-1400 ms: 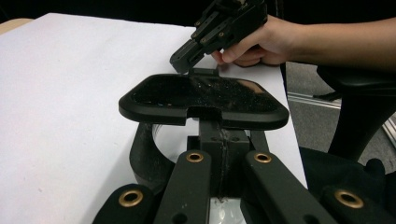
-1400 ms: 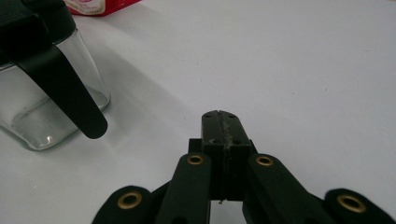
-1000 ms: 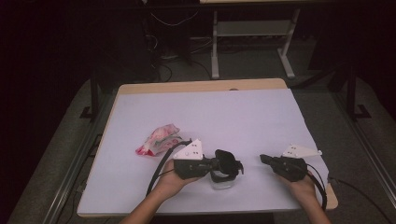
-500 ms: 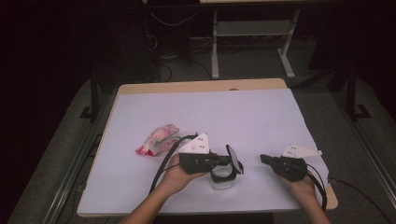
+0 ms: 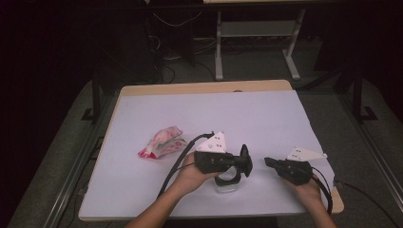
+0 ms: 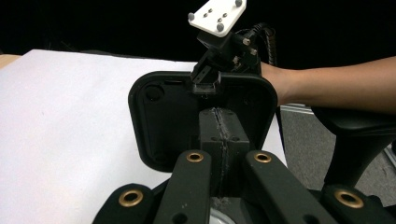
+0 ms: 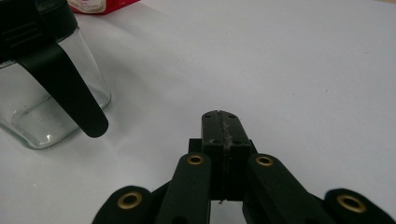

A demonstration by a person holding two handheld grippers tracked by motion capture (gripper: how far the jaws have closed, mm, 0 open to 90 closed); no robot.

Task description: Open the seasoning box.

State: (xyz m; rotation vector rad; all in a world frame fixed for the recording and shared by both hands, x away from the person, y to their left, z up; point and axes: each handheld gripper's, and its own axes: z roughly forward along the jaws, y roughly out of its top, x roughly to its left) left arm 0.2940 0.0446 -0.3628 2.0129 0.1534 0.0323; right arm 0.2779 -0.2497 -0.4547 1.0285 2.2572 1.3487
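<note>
So left gripper (image 5: 245,160) is closed w/ the black lid (image 6: 201,119) up against it, over the glass jar (image 7: 44,100); right gripper (image 5: 269,162) closed too, empty, on the desk (image 5: 266,118).

**Two grippers low over the white table, jar under the left one**

I see my left gripper (image 5: 244,161) near the table's front edge, jaws together, pressed against the raised black lid (image 5: 245,159) of a clear glass jar (image 5: 227,183) that stands just below it. My right gripper (image 5: 269,162) rests to its right, jaws together, a little apart from the jar. A pink and white packet (image 5: 161,142) lies left of them on the white table (image 5: 247,114).
</note>
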